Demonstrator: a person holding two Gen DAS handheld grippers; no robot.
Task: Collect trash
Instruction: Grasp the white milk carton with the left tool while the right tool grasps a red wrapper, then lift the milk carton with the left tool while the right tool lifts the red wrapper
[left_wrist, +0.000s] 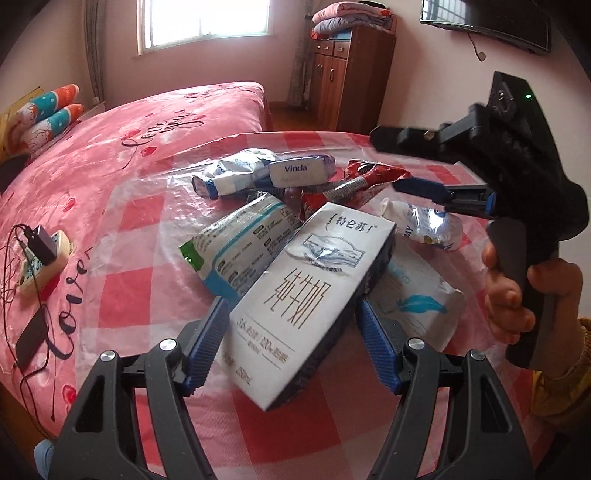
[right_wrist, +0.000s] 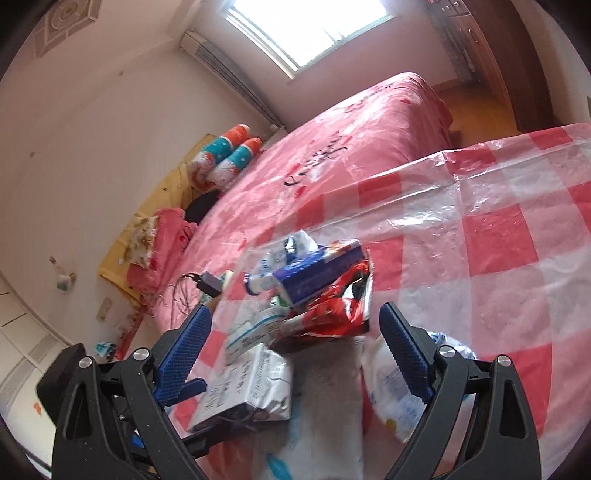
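A pile of trash lies on a clear plastic bag (left_wrist: 147, 206) spread over the checked table. My left gripper (left_wrist: 291, 328) is shut on a white milk carton (left_wrist: 310, 280) and holds it over the pile. Behind it lie a Vinda tissue pack (left_wrist: 299, 171), a green-edged wrapper (left_wrist: 240, 243), a red wrapper (left_wrist: 365, 181), a crumpled white wrapper (left_wrist: 424, 225) and a white feather-print pack (left_wrist: 413, 299). My right gripper (left_wrist: 421, 186) is open above the pile; its view shows its open fingers (right_wrist: 295, 354) over the carton (right_wrist: 243, 387), the red wrapper (right_wrist: 332, 310) and a blue tissue box (right_wrist: 317, 273).
A pink bed (left_wrist: 129, 122) adjoins the table on the left. A power strip with a charger (left_wrist: 40, 254) and a black phone (left_wrist: 31, 336) lie at the table's left edge. A wooden cabinet (left_wrist: 347, 77) stands at the back wall.
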